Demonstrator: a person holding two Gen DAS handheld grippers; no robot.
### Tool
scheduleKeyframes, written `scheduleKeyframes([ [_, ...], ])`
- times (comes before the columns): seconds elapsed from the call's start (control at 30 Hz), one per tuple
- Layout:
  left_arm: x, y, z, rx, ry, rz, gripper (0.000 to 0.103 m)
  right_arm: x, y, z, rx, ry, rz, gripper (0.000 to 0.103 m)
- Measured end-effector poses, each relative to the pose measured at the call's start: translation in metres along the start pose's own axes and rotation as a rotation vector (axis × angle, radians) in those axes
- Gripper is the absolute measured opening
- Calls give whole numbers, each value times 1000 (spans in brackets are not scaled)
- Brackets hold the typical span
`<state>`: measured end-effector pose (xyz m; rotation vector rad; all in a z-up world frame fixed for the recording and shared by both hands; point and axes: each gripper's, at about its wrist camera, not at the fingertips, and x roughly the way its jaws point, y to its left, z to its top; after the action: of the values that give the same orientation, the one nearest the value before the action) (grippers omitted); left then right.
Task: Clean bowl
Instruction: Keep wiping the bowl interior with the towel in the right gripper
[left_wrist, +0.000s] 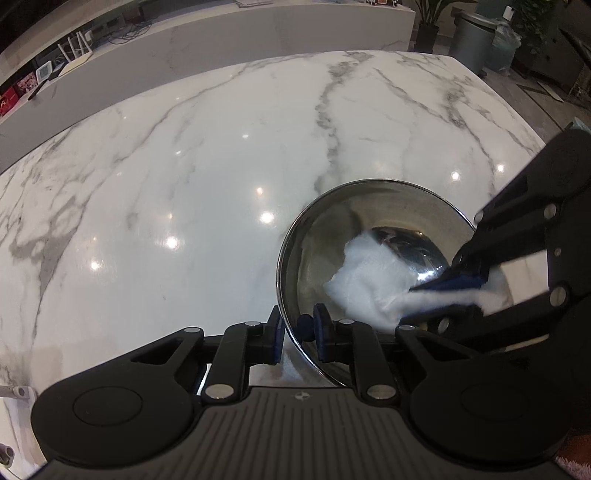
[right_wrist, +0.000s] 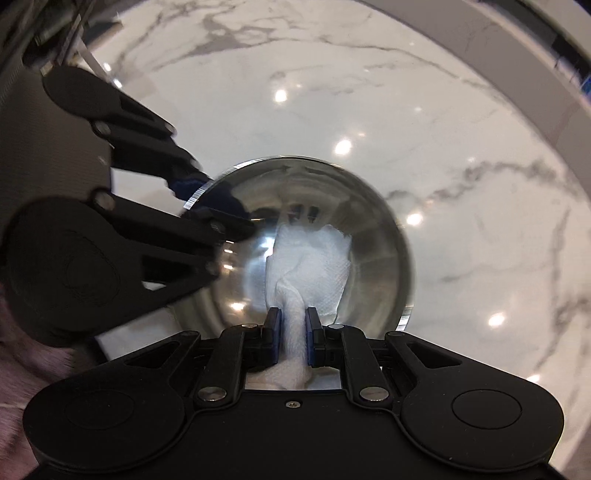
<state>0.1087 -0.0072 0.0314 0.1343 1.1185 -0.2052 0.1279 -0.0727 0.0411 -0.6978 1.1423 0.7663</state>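
Fingers (right_wrist: 274, 325) of the right gripper (right_wrist: 293, 325) clench a white paper towel (right_wrist: 314, 258); the left gripper (left_wrist: 299, 328) pinches the steel bowl (left_wrist: 317, 229) at its rim.

Pads of the left gripper straddle the near rim, one outside the wall and one inside, which appears intended to brace the bowl against the wiping force. The towel's loose end spreads over the inner wall and floor, so the stroke covers a broad area. The bowl sits on the marble countertop (left_wrist: 184, 166), well clear of its edges. Wiping appears to be under way.
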Motion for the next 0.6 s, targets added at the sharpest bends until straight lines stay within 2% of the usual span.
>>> scheduleKeyframes([
  [0.1, 0, -1, 0, 8, 0, 0, 15, 1, 8, 0, -69, 6, -89, 11],
  [0.33, 1, -1, 2, -31, 11, 1, 16, 1, 3, 0, -38, 8, -67, 11],
  [0.47, 4, 4, 1, -99, 52, -35, 26, 1, 3, 0, -25, 5, -58, 11],
  [0.6, 4, 8, -3, -150, 77, -77, 28, -4, 3, 0, -10, 4, -49, 11],
])
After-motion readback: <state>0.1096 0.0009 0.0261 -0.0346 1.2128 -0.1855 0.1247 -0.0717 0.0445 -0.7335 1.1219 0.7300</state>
